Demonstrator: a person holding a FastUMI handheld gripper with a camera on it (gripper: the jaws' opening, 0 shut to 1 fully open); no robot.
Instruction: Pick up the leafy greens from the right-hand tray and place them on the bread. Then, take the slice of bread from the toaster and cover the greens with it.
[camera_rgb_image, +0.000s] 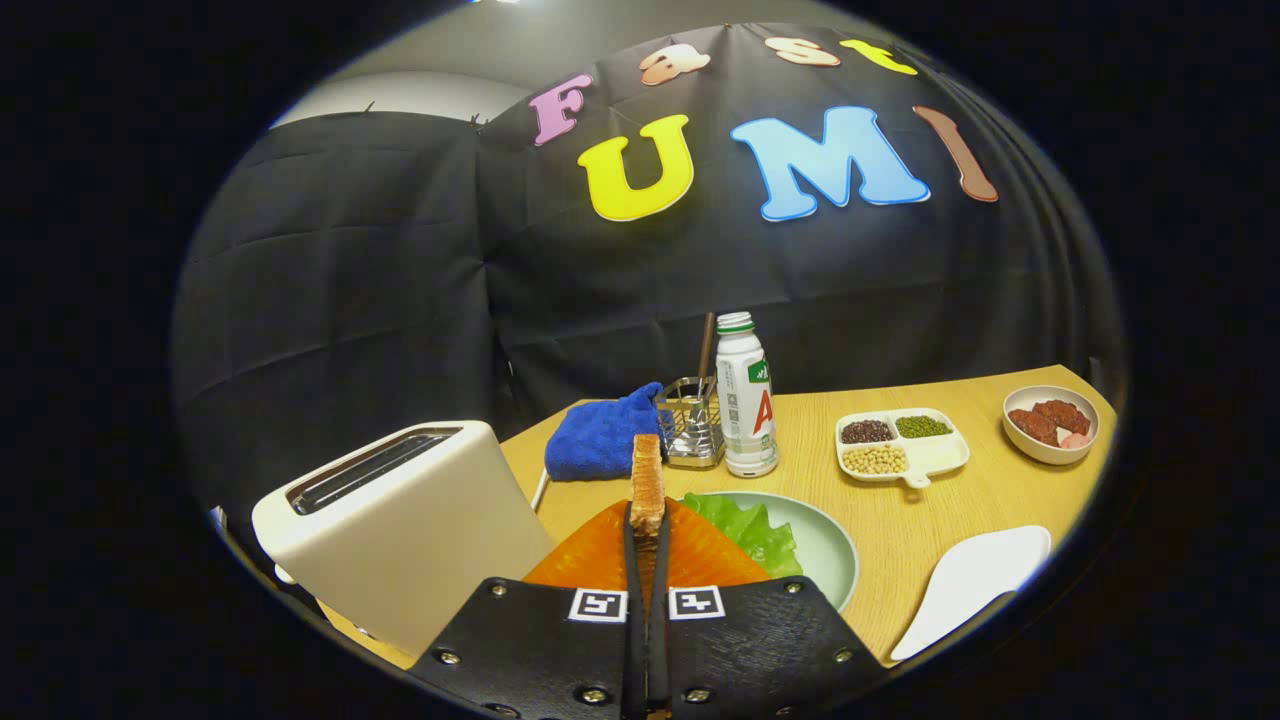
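My gripper is shut on a toasted slice of bread, held on edge and upright between the two fingers. Just beyond and below the fingers lies a pale green plate with leafy greens on it; the bread under the greens is hidden. The cream toaster stands left of the fingers, its slot showing no bread. A white tray lies right of the plate, nothing on the part in sight.
Behind the plate stand a white bottle, a wire holder and a blue cloth. Further right are a divided dish of beans and a bowl of red food. The wooden table ends near the tray.
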